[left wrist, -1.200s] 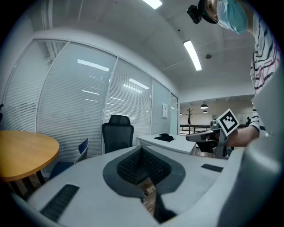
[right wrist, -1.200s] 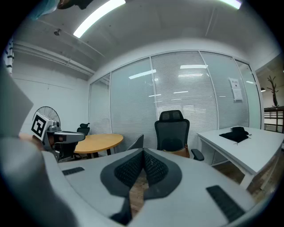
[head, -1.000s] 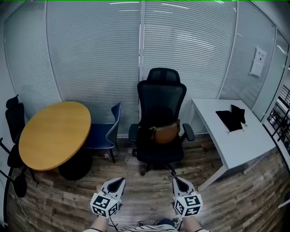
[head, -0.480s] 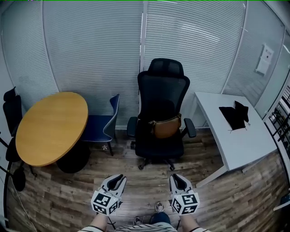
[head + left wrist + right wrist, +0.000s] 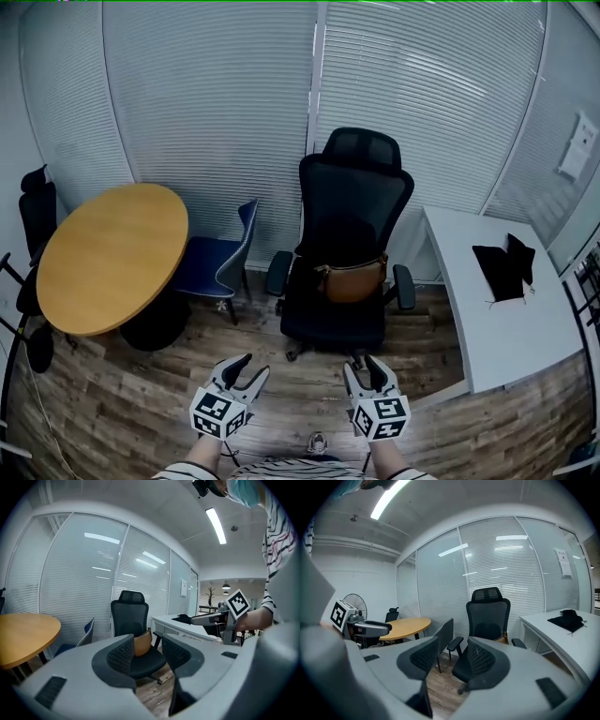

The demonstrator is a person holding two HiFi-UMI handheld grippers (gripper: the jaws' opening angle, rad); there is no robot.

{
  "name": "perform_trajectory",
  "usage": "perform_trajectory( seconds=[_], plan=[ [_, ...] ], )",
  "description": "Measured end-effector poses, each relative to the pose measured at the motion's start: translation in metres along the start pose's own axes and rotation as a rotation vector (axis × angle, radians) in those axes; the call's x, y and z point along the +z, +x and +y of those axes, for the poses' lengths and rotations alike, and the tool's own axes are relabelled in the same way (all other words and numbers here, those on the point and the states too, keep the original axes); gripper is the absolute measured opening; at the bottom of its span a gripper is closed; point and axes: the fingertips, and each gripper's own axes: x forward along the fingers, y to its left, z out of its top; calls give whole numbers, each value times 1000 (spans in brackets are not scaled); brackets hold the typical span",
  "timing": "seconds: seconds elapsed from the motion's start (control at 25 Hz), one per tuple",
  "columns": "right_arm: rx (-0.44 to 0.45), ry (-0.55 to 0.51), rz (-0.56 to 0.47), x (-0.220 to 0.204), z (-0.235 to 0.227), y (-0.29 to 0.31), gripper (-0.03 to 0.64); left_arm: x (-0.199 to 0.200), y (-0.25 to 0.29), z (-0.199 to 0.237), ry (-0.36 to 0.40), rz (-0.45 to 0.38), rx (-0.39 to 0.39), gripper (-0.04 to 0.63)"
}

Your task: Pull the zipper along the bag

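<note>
**Clerk:** Item one, the task's thing?

**Keeper:** Waist bag (image 5: 352,279), tan-brown leather look, crescent-shaped, with a darker top edge. It sits on the seat of the black office chair (image 5: 349,202), propped against the backrest. From the tools it lies at 12 o'clock, well apart. The zipper is too small to make out.

**Clerk:** Orientation?

**Keeper:** The long axis runs across the seat, 9 o'clock to 3 o'clock in the head view. It stands on its curved lower edge with the top edge facing up. The left gripper view sees it more end-on, framed in the gap between that tool's pads.

**Clerk:** Tools?

**Keeper:** Left tool (image 5: 255,366): its jaws have just been opening, stand moderately apart and hold nothing. Right tool (image 5: 358,364): its jaws have just been opening, stand wide and hold nothing. Both are held low, side by side, aimed at 12 o'clock.

**Clerk:** Edges and open room?

**Keeper:** The armrests flank the bag at 9 and 3, and the backrest closes off 12. Bare wood floor (image 5: 300,398) runs from the tools to the chair base. A blue chair (image 5: 225,267) stands just beside the office chair at its 9 o'clock. A round wooden table (image 5: 108,258) is at 10 o'clock from the tools. A white table (image 5: 492,323) at 2 o'clock has its near corner close to the chair's right armrest and carries a black object (image 5: 502,267).
</note>
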Motion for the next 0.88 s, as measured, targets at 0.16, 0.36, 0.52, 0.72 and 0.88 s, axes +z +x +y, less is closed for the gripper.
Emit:
perform_trajectory(
  seconds=[0.16, 0.36, 0.52, 0.72, 0.88],
  plan=[
    [39, -15, -12, 16, -35, 23, 189, 13, 34, -1, -4, -8, 44, 164],
    [83, -23, -5, 23, -80, 44, 189, 23, 75, -11, -12, -18, 95, 164],
    [109, -20, -1, 25, -109, 59, 189, 25, 101, -18, -19, -15, 124, 164],
    [129, -5, 19, 22, -126, 80, 189, 19, 122, -12, -44, 25, 144, 164],
    [120, 13, 21, 23, -136, 101, 189, 23, 142, 6, -52, 25, 137, 164]
  ],
)
